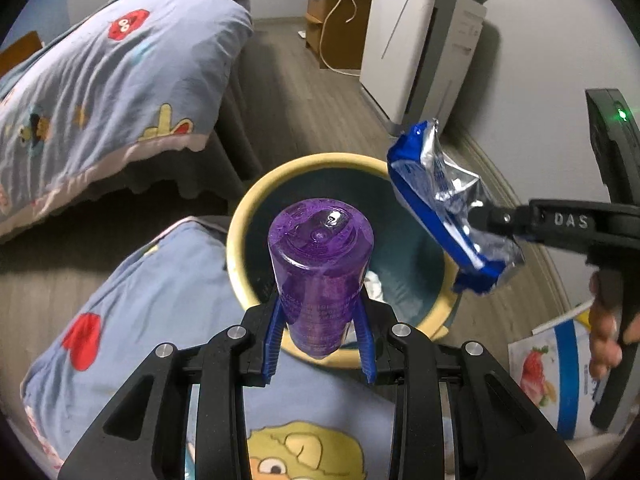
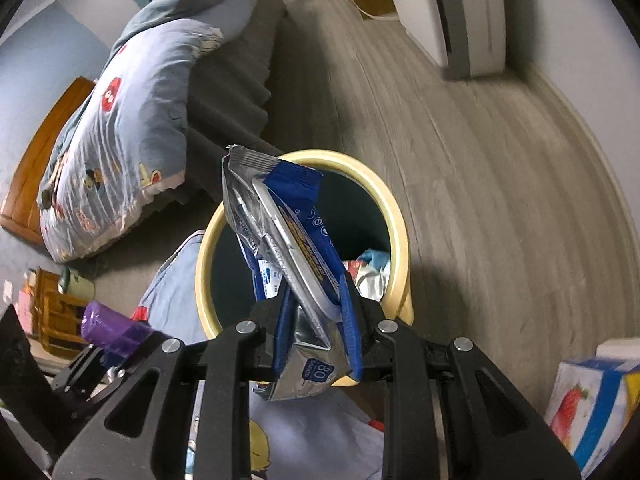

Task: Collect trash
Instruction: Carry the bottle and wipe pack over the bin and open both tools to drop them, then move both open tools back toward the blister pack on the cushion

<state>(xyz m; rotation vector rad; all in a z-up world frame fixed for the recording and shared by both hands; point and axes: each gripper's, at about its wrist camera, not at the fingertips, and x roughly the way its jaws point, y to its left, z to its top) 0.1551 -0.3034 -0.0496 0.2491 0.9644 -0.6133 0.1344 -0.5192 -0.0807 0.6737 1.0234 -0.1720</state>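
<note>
Left wrist view showed the left gripper (image 1: pixel 320 340) clamped on a purple bottle (image 1: pixel 320 272), its blue pads (image 1: pixel 274 344) pressing both sides, the bottle pointing forward over the near rim of a yellow trash bin (image 1: pixel 240 216). Crumpled white waste (image 1: pixel 376 284) lay at the bottom of the bin. To the right, the right gripper (image 1: pixel 480 220) pinched a blue and silver wipes packet (image 1: pixel 444 204) just above the bin's far-right rim. From the right wrist view, that packet (image 2: pixel 288 248) stood between the right gripper's (image 2: pixel 316 328) fingers, over the bin (image 2: pixel 396 216); whether it touched the rim was hard to judge. A patterned blue quilt (image 1: pixel 132 300) lay beside the bin.
</note>
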